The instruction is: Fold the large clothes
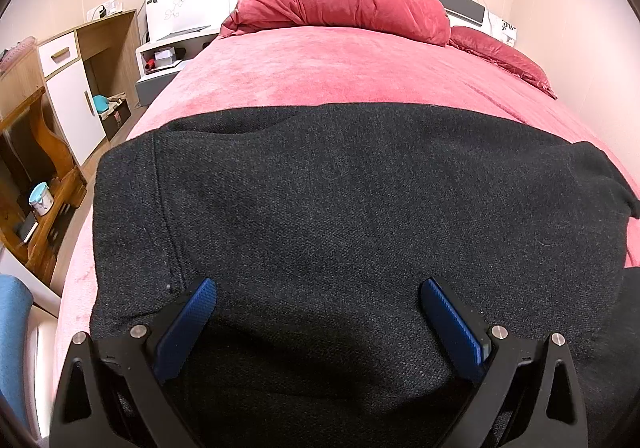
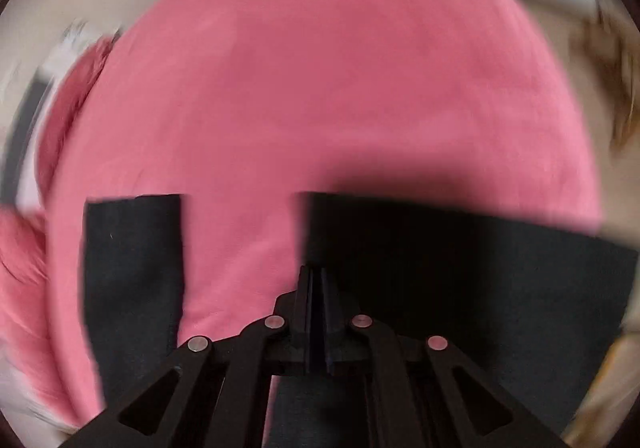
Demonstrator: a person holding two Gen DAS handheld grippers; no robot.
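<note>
left wrist view: left gripper (image 1: pixel 318 290) spread wide over the dark garment (image 1: pixel 320 208); right gripper (image 2: pixel 318 276) pinched on its edge (blurred), so folding seems unfinished.

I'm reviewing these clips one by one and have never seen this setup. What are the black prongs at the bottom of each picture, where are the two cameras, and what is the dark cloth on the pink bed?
There is no robot arm here. A person holds a two-finger gripper in each hand, and a fisheye camera on each looks forward along its fingers.

The sharp picture comes from the left gripper. Its blue-padded fingers stand wide apart, open, over a dark grey garment spread on the pink bedcover. A red duvet is bunched at the far end.

The blurred picture comes from the right gripper, which seems to be moving. Its fingers are pressed together at the garment's edge; whether cloth is pinched between them cannot be told.
</note>
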